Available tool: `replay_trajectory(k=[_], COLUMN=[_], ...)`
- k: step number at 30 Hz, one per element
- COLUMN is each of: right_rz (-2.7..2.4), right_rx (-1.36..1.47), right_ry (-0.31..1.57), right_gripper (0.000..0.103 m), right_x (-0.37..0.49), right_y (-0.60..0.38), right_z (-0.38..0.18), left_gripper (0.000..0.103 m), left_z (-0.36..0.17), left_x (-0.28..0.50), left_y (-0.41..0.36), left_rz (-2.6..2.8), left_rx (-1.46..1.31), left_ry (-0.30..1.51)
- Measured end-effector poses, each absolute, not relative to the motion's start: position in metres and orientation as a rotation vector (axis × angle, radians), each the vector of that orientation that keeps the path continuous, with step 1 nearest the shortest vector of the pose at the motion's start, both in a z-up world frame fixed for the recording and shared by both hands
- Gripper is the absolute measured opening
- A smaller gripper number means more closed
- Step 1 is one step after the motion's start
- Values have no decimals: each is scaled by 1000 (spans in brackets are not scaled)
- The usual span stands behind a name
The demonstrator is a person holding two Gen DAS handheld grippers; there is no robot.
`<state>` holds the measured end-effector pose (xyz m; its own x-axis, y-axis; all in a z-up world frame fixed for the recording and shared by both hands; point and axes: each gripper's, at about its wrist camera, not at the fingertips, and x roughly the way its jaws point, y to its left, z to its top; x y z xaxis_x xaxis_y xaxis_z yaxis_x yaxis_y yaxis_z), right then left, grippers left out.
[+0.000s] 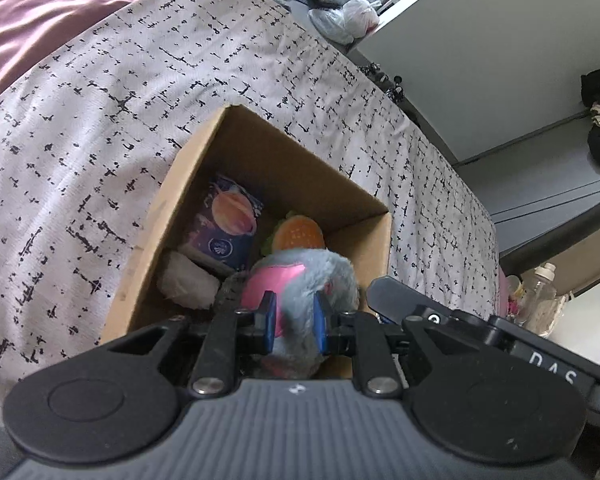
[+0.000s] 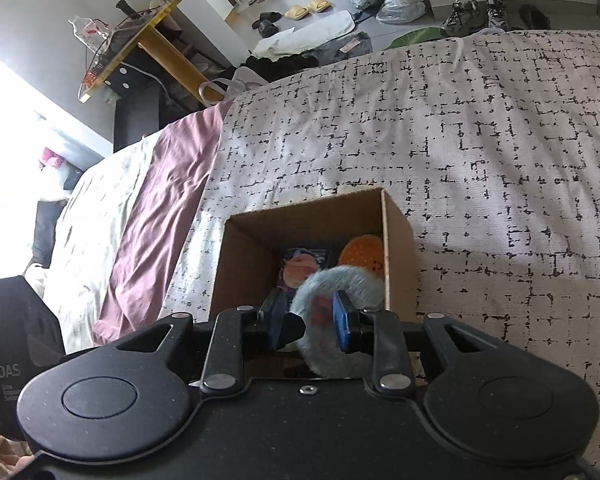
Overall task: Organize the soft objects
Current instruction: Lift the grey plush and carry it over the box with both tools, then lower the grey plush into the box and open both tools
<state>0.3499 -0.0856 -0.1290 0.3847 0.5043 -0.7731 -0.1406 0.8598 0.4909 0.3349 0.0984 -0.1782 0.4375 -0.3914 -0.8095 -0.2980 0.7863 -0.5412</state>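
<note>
Cardboard box (image 1: 204, 152) on the bed already holds several soft items. Both claws — left claw (image 1: 294, 318), right claw (image 2: 308, 318) — clamp the grey-pink plush (image 1: 300, 276) above it; release remains.

Both handheld units look alike. The left tool (image 1: 294, 322) has two short blue pads (image 1: 269, 320) set on black brackets, each bracket carried by a flat black link arm that ends in a round silver pivot screw. Outside the links sit two broad black lobes, each with a shallow oval recess pressed into it. Behind them, the left body is ribbed grey with a small pale mark at its centre edge. The right tool (image 2: 310, 318) has the same blue pads (image 2: 341, 320), speckled black links and silver screws, but a smooth black body with a small hex nut at the centre. White letters "DAS" are printed on each unit's black casing.
</note>
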Motion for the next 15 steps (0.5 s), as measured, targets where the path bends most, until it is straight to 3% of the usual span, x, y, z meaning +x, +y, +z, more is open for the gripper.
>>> replay_trajectory(k=[15], right_rz=[383], right_rx=[387], right_ry=[1086], right_gripper=[28], right_x=[327], right_y=[-105], right_z=[-120], left_gripper=[23], left_z=[-148], left_x=[319], left_y=[99], left_rz=[-6], left_rx=[-585], left_ry=[1124])
